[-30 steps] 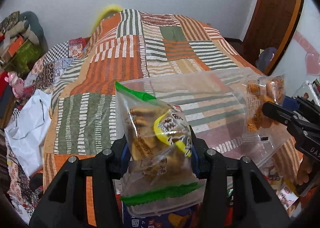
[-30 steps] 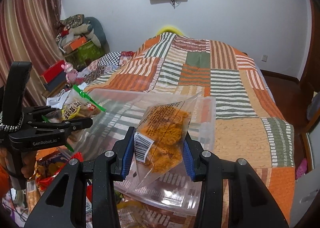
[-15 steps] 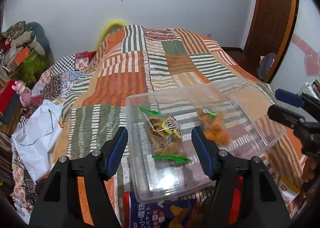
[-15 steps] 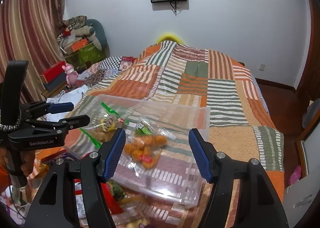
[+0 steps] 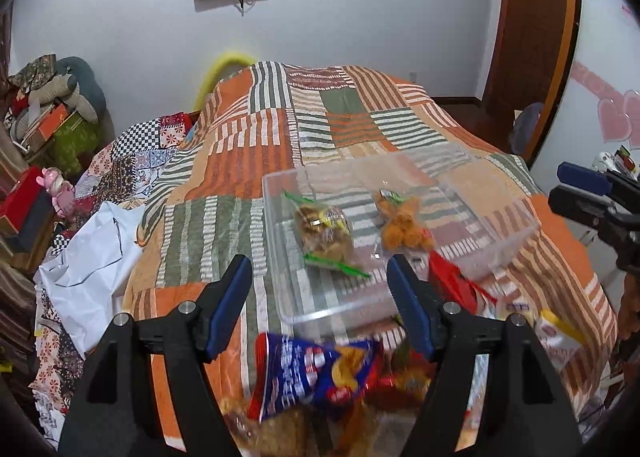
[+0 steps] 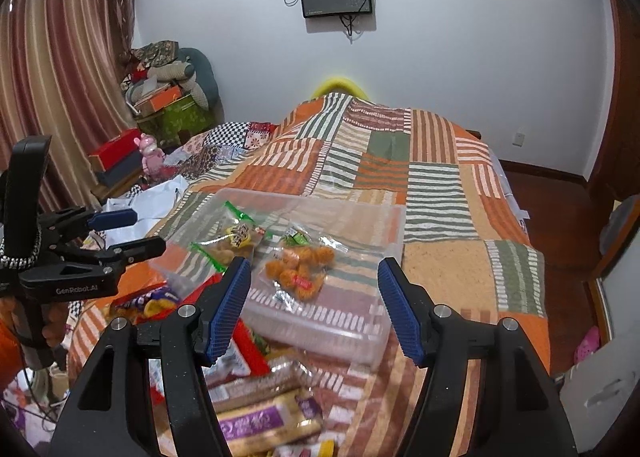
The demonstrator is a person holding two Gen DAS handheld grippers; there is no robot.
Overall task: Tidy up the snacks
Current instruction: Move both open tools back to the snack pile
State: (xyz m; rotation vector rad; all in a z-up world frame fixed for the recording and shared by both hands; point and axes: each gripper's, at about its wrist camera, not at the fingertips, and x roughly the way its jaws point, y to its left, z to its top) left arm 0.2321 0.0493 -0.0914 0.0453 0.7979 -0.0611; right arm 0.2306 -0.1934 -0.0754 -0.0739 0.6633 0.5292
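Readable text: white "GenRobot.AI" print on the side of my left gripper (image 6: pixel 116 237), seen from the right wrist view. The blue crinkled snack bag (image 5: pixel 320 373) nearest the left camera carried white characters, too blurred to read. The purple-and-gold wrapped bar (image 6: pixel 264 423) at the bottom of the right view had script I could not make out.

Left gripper (image 5: pixel 320 309): its jaws had just been opening and stood wide apart, nothing between the blue pads, touching nothing. Right gripper (image 6: pixel 314 309): also just opened, same gap, empty, hanging above the near edge of the tub.

The clear rectangular plastic tub (image 5: pixel 280 241) sat on the orange-green-white striped patchwork bedspread (image 5: pixel 248 161), just past both grippers. Inside it lay two packs side by side, apart from each other: a clear pouch with green sealed edges holding brown biscuits (image 5: pixel 324 235), with a yellow label I could not read, and a clear pouch of orange fried balls (image 5: pixel 402 223) with a small red sticker visible from the right wrist view (image 6: pixel 300 267).

A loose pile of more snack packs (image 6: pixel 256 369) lay in front of the tub, including a red wrapper (image 5: pixel 452 281) at its near right corner.
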